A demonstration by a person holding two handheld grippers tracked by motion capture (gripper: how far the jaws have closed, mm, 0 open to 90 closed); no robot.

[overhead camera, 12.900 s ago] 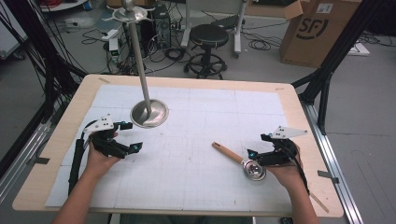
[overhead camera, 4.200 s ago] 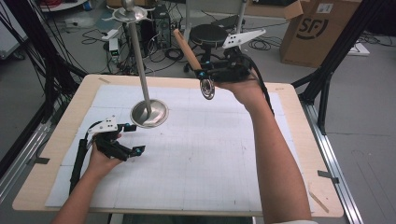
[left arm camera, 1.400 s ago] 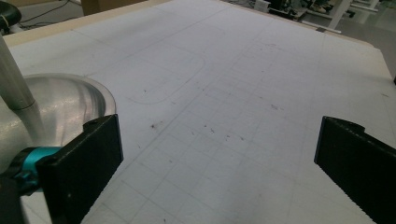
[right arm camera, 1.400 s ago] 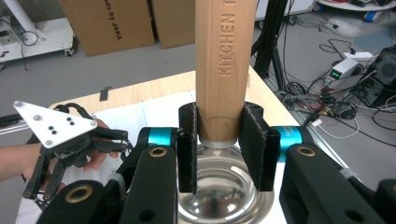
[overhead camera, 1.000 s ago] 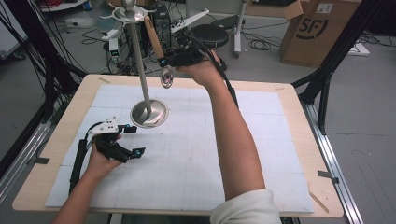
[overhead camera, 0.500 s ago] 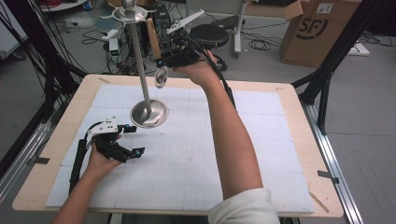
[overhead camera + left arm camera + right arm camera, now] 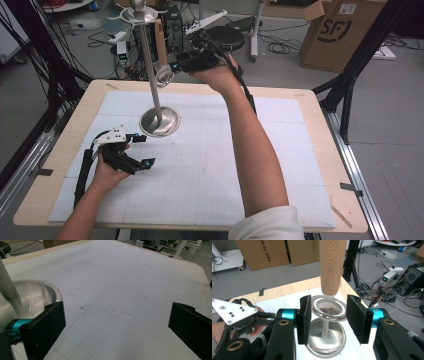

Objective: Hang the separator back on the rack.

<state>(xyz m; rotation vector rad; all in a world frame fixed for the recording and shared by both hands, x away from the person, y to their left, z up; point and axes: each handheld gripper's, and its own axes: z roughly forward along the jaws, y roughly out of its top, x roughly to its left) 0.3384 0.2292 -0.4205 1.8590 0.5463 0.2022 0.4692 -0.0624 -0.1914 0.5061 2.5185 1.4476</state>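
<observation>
While the strainer [image 7: 163,76] hangs from a hook at the top of the stand [image 7: 145,55], its wooden handle up and its metal ring down, the right tongs [image 7: 175,66] sit just beside it at about 3 o'clock, raised well above the surface [image 7: 310,120]. In the right gripper view the ring [image 7: 329,308] lies between the two pads w/ a gap on each side; jaws have just been opening, so released, nothing gripped. Handle [image 7: 332,265] rises at 12 o'clock of that view, and the stand's round base [image 7: 327,342] shows below the ring.

Left tongs [image 7: 141,150] rest low on the surface at approx 7 o'clock from the base [image 7: 160,121], near it but apart. Jaws stand wide, nothing between them, i.e. released. In the left gripper view the base [image 7: 32,298] sits at 9 o'clock, by the left pad.
</observation>
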